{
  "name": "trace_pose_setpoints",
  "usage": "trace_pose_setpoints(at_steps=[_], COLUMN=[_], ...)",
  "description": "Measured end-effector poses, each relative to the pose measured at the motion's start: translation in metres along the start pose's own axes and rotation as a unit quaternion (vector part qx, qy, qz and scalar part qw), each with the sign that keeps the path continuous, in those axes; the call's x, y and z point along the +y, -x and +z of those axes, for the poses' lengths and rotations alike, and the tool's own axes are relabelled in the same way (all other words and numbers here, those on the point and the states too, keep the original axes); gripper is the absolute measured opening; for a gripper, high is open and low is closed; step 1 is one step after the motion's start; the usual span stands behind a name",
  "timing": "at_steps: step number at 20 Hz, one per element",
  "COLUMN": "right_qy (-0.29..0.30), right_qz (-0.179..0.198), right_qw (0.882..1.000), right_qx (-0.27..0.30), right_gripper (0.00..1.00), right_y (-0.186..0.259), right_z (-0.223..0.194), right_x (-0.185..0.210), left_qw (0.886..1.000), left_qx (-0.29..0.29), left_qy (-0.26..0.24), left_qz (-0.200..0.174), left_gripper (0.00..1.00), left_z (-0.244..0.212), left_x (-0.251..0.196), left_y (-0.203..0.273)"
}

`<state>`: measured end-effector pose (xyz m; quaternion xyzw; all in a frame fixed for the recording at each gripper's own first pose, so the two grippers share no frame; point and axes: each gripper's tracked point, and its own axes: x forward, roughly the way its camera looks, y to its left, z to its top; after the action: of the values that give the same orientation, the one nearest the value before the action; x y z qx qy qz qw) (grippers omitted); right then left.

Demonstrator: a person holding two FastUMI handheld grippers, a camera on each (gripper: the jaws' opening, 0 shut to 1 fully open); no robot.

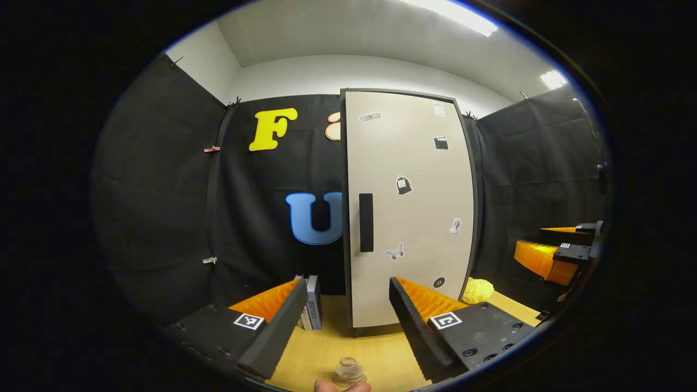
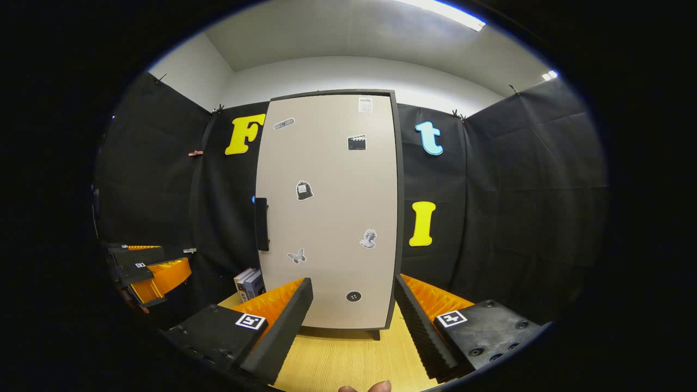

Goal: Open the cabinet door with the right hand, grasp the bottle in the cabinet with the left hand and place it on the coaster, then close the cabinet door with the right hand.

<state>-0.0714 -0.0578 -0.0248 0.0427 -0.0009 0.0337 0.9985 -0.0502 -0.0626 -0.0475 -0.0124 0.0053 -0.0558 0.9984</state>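
Cabinet (image 2: 329, 209): tall pale box standing on the wooden table (image 2: 348, 359), straight ahead of both my claws, door shut flat.
Door handle (image 2: 262, 224): dark vertical bar on the door's left edge in the right gripper view, about mid-height.
Table: bare wood between me and the cabinet's foot.
Books (image 1: 312, 302): a small stack standing just left of the cabinet, close to the back cloth.
Yellow lump (image 1: 477, 291): soft-looking thing on the table just right of the cabinet (I cannot tell what it is).
Right claw (image 2: 353, 316): mine, fingers spread wide, nothing between them, aimed at the lower door and well apart from the handle.
Left claw (image 1: 347, 321): also spread and holding nothing, pointed at the cabinet's left edge.
Small glass piece (image 1: 349, 372): clear, low, on the table near the bottom of the left gripper view; I take it for the coaster, though it is too small to be sure.
Bottle: presumably inside the cabinet, hidden by the closed door.
Step in hand: the very first, opening the door with my right claw.
Next move: lift and swing right claw leftward to the handle, pinch it, pull outward.
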Motion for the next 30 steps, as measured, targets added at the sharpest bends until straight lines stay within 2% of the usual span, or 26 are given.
trace_pose_setpoints(at_steps=[30], right_qy=[0.004], right_qz=[0.002], right_qw=[1.0], right_qx=[-0.001], right_gripper=[0.97], right_y=[0.006], right_z=[0.0], right_x=[0.0], left_qw=[1.0], left_qx=[-0.004], left_qy=[-0.006], left_qz=[0.003], left_gripper=[0.95], left_z=[0.01], left_x=[-0.007], left_y=[-0.003])
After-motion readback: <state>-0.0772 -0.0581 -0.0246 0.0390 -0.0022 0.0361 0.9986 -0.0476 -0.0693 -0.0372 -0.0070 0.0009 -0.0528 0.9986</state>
